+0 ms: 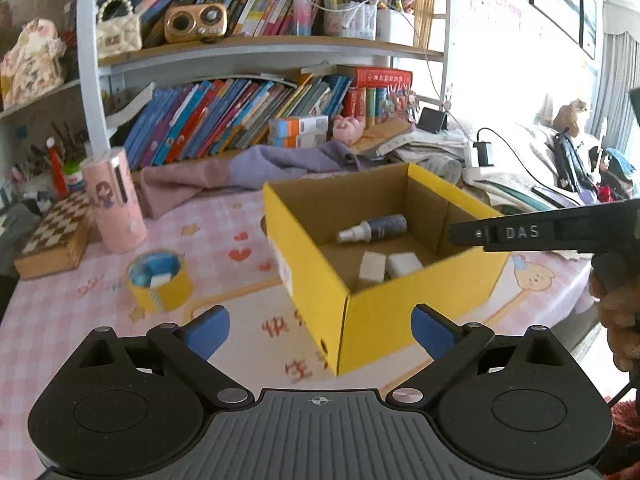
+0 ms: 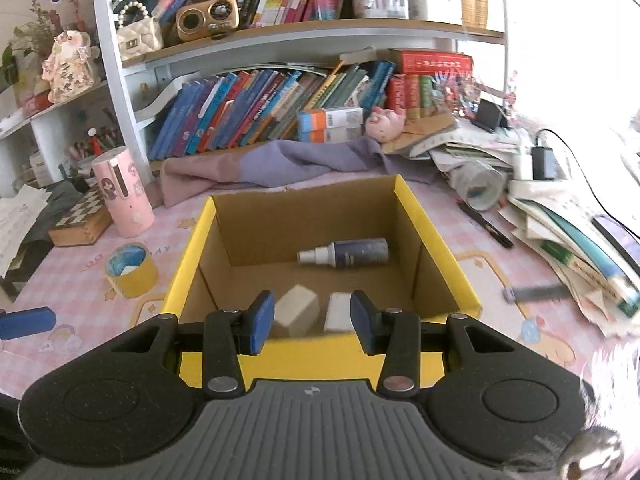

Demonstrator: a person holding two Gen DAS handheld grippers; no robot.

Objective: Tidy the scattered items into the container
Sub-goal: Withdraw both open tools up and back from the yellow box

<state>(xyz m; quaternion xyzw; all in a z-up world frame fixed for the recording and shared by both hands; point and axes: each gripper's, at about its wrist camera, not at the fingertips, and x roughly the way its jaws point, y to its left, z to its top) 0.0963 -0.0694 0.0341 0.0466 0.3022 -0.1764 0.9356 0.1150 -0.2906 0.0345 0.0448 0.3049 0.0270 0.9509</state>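
We are looking across the pink checked table (image 1: pixel 60 312), where the yellow box (image 1: pixel 376 320) is sitting right of centre in the left wrist view and filling the middle of the right wrist view. Inside it a spray bottle (image 2: pixel 344 254) is lying on its side, long axis running left to right, with two white blocks (image 2: pixel 298 310) nearer the front wall.

The yellow tape roll (image 1: pixel 160 280) is lying flat on the table at left of centre, outside the box and well apart from it. It is sitting up and to the left of the left gripper (image 1: pixel 320 332), whose jaws are standing wide apart and empty.

The right gripper (image 2: pixel 312 320) is hovering over the box's near wall, jaws narrowed with nothing between them, so we are judging the left hand nearer the roll.
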